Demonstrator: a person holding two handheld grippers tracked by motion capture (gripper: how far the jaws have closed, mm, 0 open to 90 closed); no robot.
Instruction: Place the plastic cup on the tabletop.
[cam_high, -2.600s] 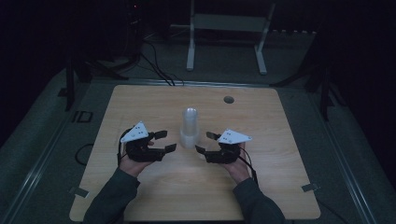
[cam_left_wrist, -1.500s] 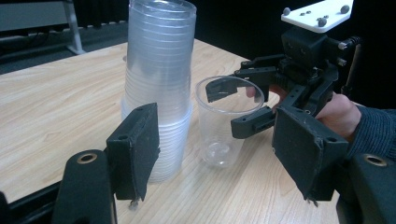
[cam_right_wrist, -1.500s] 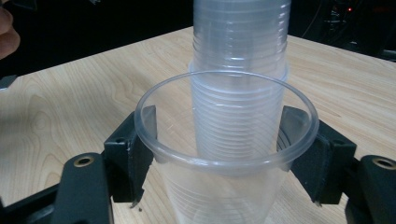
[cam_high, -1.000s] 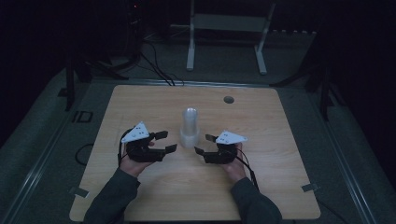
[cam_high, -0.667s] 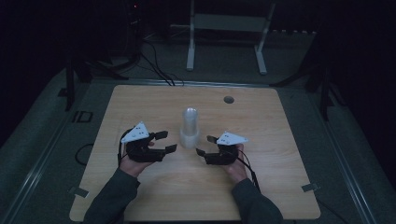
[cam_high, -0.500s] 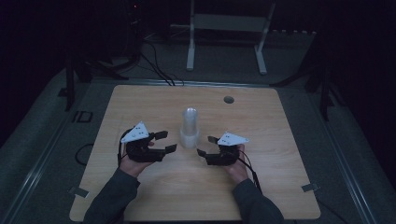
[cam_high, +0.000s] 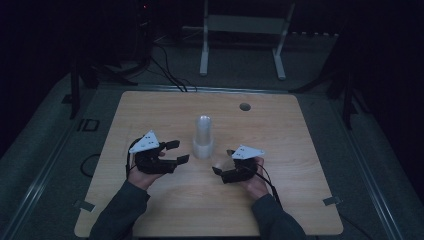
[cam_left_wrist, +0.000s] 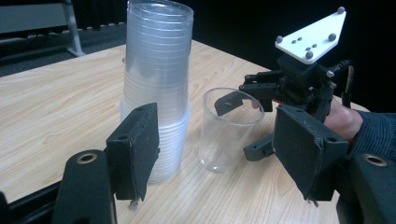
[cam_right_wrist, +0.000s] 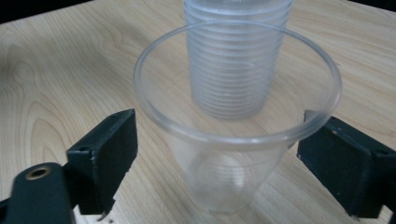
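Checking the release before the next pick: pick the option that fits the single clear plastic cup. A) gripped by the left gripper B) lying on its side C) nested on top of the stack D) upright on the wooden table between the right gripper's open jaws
D: the single clear plastic cup stands upright on the wooden table, and the right gripper has just opened its jaws, which flank the cup without pressing on it.

Cup stack (cam_high: 203, 137) and single cup (cam_left_wrist: 228, 128) block the middle; bare table (cam_high: 150, 110) surrounds them.

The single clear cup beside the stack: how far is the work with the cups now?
Done: one single cup stands upright on the table, apart from the cup stack. In hand: the right claw has just been opening, the cup between its jaws but unpressed. The left claw is open and empty. Left: the tall stack of remaining cups.
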